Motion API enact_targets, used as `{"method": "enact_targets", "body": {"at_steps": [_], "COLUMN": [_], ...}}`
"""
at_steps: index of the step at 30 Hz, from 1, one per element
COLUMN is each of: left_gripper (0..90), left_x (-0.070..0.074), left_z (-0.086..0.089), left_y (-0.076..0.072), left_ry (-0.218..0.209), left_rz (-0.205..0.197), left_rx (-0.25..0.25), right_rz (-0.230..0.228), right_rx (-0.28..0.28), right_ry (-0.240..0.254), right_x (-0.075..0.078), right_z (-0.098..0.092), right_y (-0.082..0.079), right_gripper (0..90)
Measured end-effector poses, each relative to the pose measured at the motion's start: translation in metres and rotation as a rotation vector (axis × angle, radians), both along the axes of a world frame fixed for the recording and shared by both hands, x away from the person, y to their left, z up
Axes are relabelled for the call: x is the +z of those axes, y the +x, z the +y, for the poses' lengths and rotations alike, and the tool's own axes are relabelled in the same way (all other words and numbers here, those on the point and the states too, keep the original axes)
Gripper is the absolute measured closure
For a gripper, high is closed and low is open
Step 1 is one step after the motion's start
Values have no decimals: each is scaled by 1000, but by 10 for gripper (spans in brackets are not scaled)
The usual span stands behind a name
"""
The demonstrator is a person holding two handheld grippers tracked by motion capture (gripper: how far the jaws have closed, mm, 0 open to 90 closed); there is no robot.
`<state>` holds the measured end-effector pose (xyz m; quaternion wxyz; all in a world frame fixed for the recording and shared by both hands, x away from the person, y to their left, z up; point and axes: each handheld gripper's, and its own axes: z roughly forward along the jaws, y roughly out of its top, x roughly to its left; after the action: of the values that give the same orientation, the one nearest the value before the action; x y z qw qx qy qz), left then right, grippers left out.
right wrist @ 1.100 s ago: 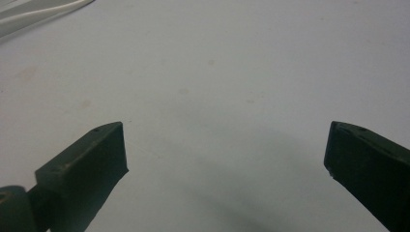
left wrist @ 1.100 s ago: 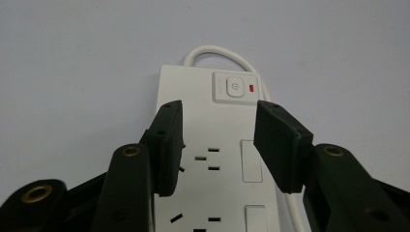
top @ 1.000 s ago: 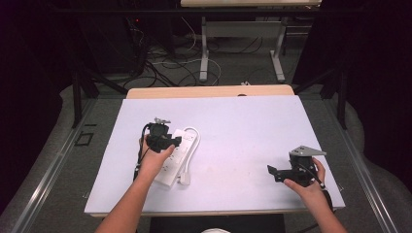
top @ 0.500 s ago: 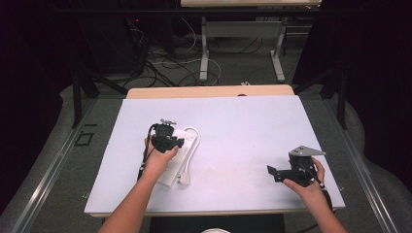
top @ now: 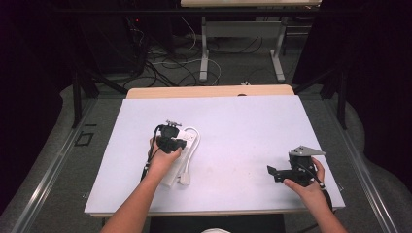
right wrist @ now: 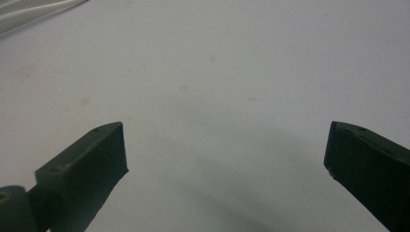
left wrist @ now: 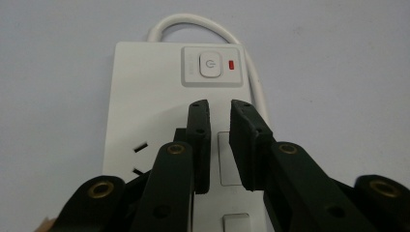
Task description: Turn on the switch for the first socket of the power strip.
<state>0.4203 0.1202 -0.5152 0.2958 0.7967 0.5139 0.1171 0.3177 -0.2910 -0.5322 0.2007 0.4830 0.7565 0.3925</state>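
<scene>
Since a second ago the left gripper (top: 171, 138) has slid a little forward along the strip (left wrist: 145, 96), toward its switch end; the right gripper (top: 286, 171) has not shifted.

The strip lies on the left half of the table (top: 243, 126), its white cord (top: 193, 145) looping round its right side. In the left gripper view the jaws stand close together, a narrow gap between them, with nothing clearly held. They hang low over the strip's middle, pointing at the switch (left wrist: 209, 65) and its red lamp (left wrist: 232, 65); whether they touch the strip I cannot tell.

Likely risks, as I judge them: with the jaws this narrow and a tip to each side of the switch line, a push forward could miss the switch and press the surround instead. The strip is light and unanchored, so a slanted push may skate it across the smooth table or drag the cord.

The left forearm reaches in from the bottom edge, hand wrapped round the gripper body, wrist bent down over the strip. The right hand rests near the table's right front corner, well apart from the strip, its jaws spread wide over bare table, pointing left
</scene>
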Motion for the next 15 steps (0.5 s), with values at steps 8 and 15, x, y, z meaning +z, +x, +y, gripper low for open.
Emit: {"method": "enact_targets", "body": {"at_steps": [8, 15], "left_gripper": [846, 877], "left_x": [-2, -3], "left_z": [-7, -10], "left_y": [0, 0], "left_ry": [3, 24], "left_rz": [6, 5], "left_rx": [-4, -28], "right_rz": [3, -1], "right_rx": [0, -1], "right_ry": [0, -4], "right_x": [0, 0], "right_z": [0, -1], "right_y": [0, 0], "right_gripper": [9, 9]}}
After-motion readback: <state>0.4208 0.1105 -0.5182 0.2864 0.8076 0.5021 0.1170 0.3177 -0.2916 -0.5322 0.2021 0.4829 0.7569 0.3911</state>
